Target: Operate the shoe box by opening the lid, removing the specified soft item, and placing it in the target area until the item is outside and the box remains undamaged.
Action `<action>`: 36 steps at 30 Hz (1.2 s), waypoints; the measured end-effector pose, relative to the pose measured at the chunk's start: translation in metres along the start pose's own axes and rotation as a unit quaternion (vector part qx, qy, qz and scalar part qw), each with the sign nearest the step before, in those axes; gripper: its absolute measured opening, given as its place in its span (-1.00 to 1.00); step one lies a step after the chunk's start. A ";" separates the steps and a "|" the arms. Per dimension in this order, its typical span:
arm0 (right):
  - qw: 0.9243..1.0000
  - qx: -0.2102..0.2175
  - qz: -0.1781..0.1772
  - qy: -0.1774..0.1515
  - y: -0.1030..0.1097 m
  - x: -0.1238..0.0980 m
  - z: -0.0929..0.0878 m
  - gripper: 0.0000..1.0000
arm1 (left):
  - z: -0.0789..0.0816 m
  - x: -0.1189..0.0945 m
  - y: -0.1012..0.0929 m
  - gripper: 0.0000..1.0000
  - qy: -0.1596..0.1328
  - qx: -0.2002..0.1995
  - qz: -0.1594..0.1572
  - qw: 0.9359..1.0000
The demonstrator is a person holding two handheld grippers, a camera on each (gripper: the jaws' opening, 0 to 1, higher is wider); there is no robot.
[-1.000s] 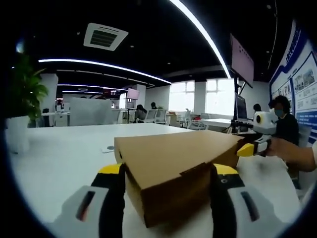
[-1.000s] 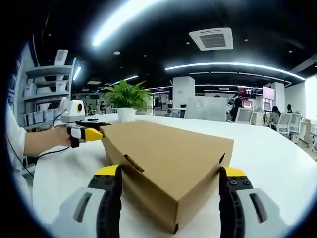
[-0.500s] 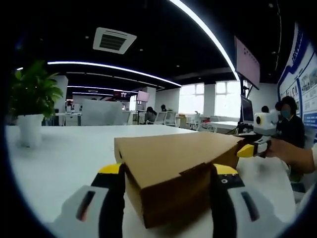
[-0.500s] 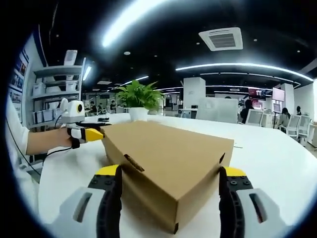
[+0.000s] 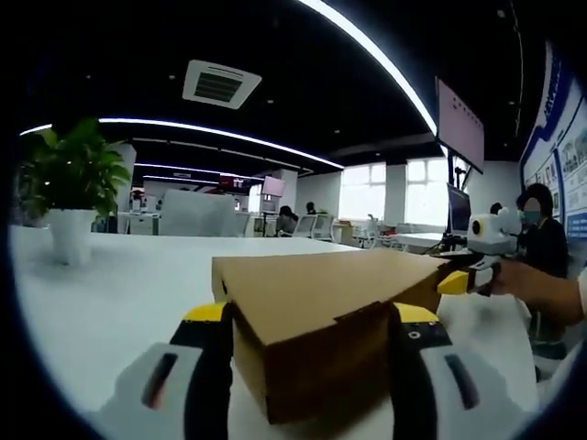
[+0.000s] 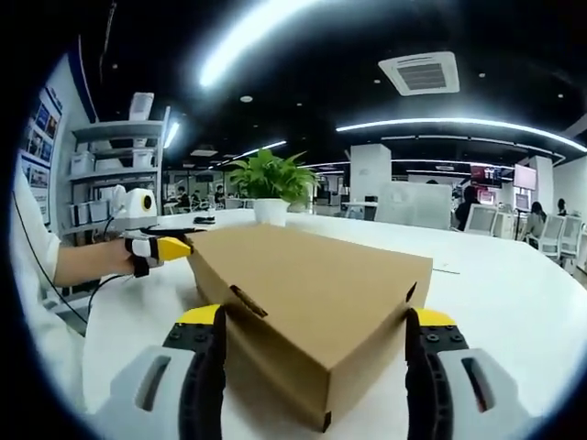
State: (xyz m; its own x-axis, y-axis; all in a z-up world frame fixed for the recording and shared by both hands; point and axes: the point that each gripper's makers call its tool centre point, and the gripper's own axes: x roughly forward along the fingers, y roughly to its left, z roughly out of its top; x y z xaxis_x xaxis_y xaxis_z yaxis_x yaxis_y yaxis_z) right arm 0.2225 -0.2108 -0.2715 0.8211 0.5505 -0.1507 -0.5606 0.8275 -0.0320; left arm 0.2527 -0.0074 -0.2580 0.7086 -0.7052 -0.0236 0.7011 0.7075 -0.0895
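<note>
white table | potted plant | shelf unit

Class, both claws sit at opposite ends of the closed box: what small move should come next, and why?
Probably set the cardboard box down on the white table: its lid is shut, and the left claw and right claw each straddle one end.

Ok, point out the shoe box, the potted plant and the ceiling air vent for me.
shoe box [image 6: 312, 293], right gripper view, on its flat brown lid.
potted plant [image 6: 271, 176], right gripper view, on its green leaves.
ceiling air vent [image 5: 217, 84], left gripper view, on its slatted grille.
</note>
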 end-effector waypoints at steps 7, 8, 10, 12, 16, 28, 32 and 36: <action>1.000 -0.002 0.004 -0.006 0.006 -0.009 -0.002 0.62 | -0.002 -0.011 -0.007 0.39 -0.004 0.002 0.007 1.000; 1.000 -0.002 0.005 -0.008 0.006 -0.010 0.000 0.62 | -0.002 -0.013 -0.007 0.39 -0.005 0.003 0.008 1.000; 1.000 -0.003 0.007 -0.009 0.007 -0.012 0.001 0.63 | -0.001 -0.016 -0.009 0.38 -0.007 0.003 0.010 1.000; 1.000 -0.003 0.009 -0.008 0.011 -0.015 0.001 0.63 | -0.001 -0.019 -0.011 0.37 -0.007 0.003 0.010 1.000; 1.000 -0.004 0.012 -0.010 0.017 -0.022 0.000 0.63 | -0.003 -0.029 -0.022 0.35 -0.001 0.012 0.006 1.000; 1.000 -0.007 0.010 -0.012 0.025 -0.032 0.001 0.56 | -0.004 -0.042 -0.037 0.30 0.001 0.026 0.009 1.000; 1.000 -0.009 0.005 -0.005 0.029 -0.035 0.001 0.53 | -0.004 -0.046 -0.038 0.29 0.001 0.028 0.012 1.000; 1.000 -0.008 0.000 -0.007 0.033 -0.041 0.000 0.52 | -0.004 -0.050 -0.043 0.30 0.001 0.028 0.012 1.000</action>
State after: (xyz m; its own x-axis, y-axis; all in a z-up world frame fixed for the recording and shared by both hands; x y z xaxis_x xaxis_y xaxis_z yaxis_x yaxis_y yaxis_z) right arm 0.1705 -0.2058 -0.2666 0.8228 0.5516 -0.1370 -0.5618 0.8259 -0.0486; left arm 0.1873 -0.0027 -0.2569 0.7256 -0.6876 -0.0268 0.6869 0.7260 -0.0331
